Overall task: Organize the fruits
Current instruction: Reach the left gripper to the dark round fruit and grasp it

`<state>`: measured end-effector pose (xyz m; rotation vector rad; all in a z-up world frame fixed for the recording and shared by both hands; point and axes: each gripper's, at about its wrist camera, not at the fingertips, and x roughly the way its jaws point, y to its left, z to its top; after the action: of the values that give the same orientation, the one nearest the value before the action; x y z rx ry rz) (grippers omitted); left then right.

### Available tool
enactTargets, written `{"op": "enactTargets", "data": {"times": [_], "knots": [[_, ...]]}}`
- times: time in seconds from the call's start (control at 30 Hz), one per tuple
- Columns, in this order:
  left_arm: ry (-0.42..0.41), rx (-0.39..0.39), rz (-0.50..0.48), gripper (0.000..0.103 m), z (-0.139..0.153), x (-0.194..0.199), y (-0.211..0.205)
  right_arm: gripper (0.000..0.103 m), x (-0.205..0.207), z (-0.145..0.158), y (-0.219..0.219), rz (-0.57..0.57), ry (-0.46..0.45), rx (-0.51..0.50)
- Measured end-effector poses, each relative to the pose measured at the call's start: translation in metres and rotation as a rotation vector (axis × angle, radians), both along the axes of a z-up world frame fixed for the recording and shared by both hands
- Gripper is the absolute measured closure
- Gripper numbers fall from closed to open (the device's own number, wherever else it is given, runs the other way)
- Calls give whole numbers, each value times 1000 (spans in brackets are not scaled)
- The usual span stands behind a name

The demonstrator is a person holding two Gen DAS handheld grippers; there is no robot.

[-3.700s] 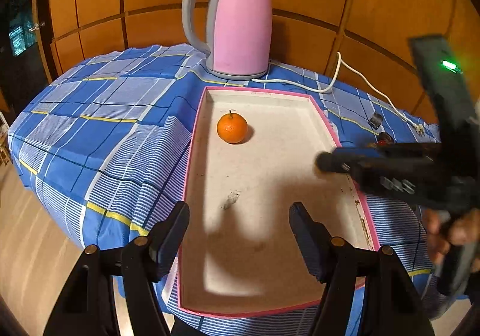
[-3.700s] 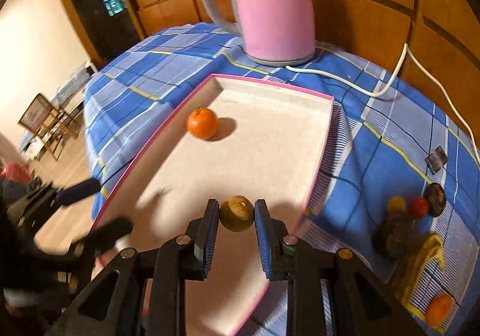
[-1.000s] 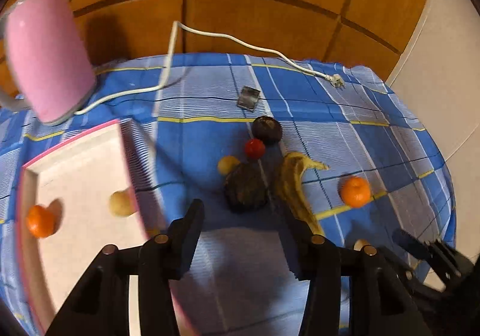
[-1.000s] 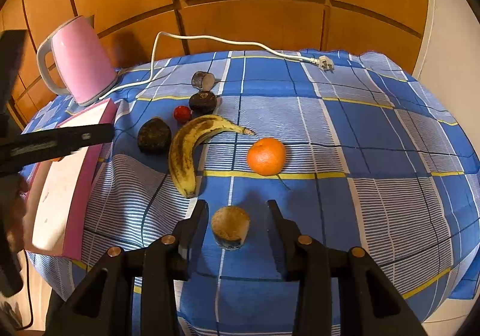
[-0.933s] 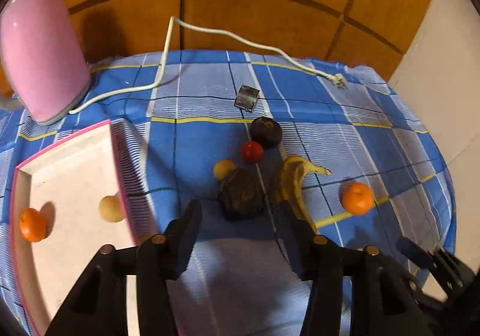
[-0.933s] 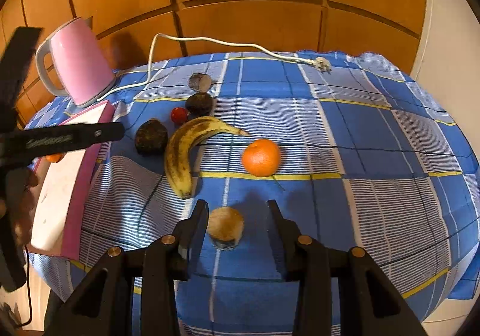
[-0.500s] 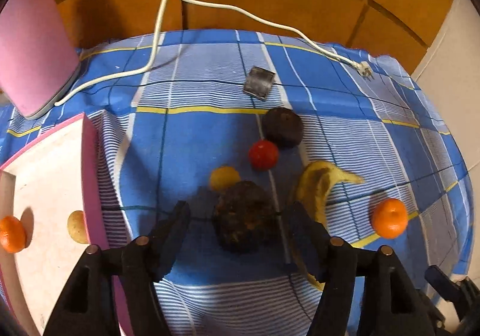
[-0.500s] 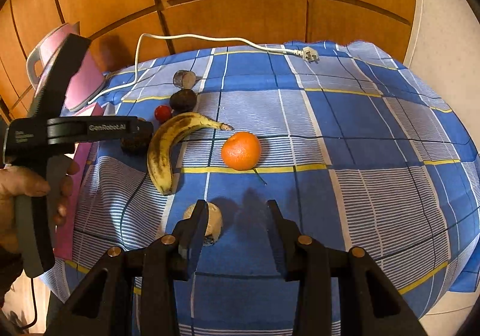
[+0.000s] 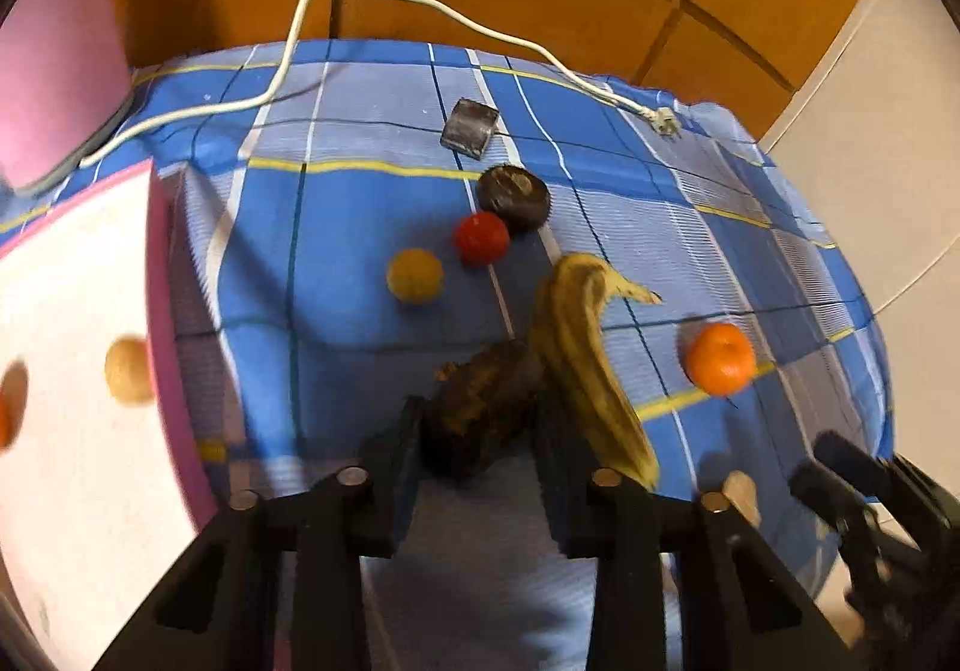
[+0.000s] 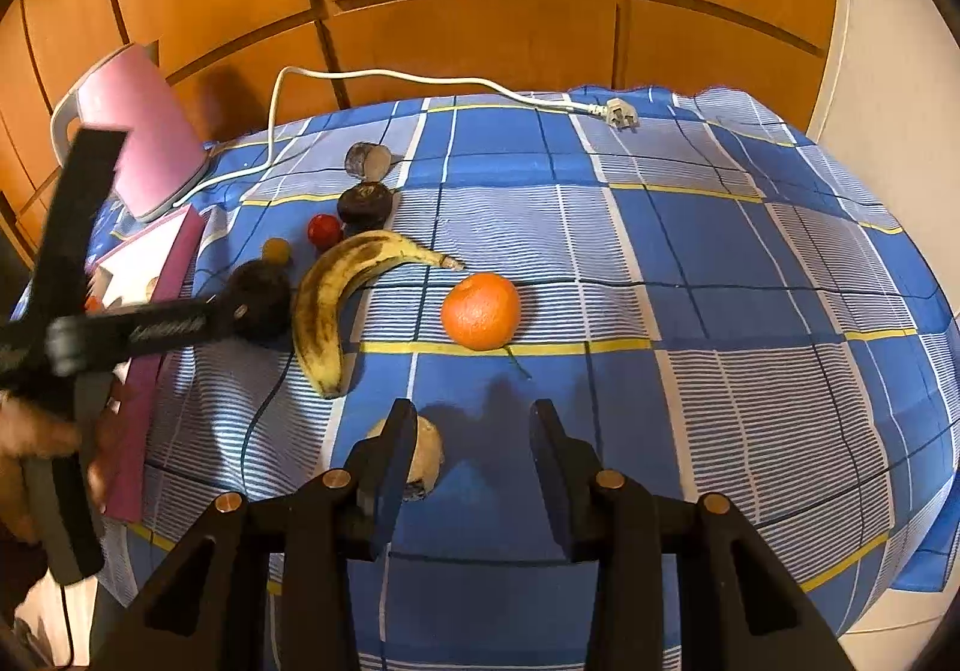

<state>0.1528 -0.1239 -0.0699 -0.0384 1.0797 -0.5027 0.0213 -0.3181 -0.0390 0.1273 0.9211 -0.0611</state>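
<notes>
Dark fruit (image 9: 480, 407): wedged between the left gripper (image 9: 477, 449) jaws, which pinch it from both sides on the checked cloth (image 9: 336, 227).
Banana (image 9: 585, 365): just outside the left gripper's right jaw, touching the dark fruit.
Right gripper (image 10: 474, 443): jaws spread and empty, a tan fruit (image 10: 423, 458) against the left jaw's inner face.
Orange (image 10: 480, 311): ahead of the spread jaws.
Tray (image 9: 162, 311): left of the pinching jaws, holding a pale fruit (image 9: 128, 369).
</notes>
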Motion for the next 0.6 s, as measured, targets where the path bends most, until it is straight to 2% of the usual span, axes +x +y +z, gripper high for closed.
{"op": "enactTargets", "data": {"times": [0.03,0.2,0.23,0.3,0.4,0.5,0.53,0.57,0.6], "knots": [[2,0,2,75,0,-3,1,64,0,1,-1,-4,-3,-1],[-4,49,30,65,-4,3,-4,64,3,0,-3,-12,-2,1],[0,46,31,59,-5,6,-5,64,5,1,-2,-6,-3,-3],[-1,55,27,60,-6,10,-10,64,6,3,-1,0,-11,-10],[-26,65,22,77,-8,7,-8,64,11,10,0,24,-21,-25],[-55,44,37,79,-3,-1,-1,64,19,15,-2,52,-19,-9],[-70,46,35,82,-1,-5,0,64,23,18,-3,62,-18,-4],[-75,58,37,103,-2,-7,0,64,27,20,-3,69,-19,-1],[-76,70,43,103,-2,-9,0,64,31,22,-4,76,-17,6]]}}
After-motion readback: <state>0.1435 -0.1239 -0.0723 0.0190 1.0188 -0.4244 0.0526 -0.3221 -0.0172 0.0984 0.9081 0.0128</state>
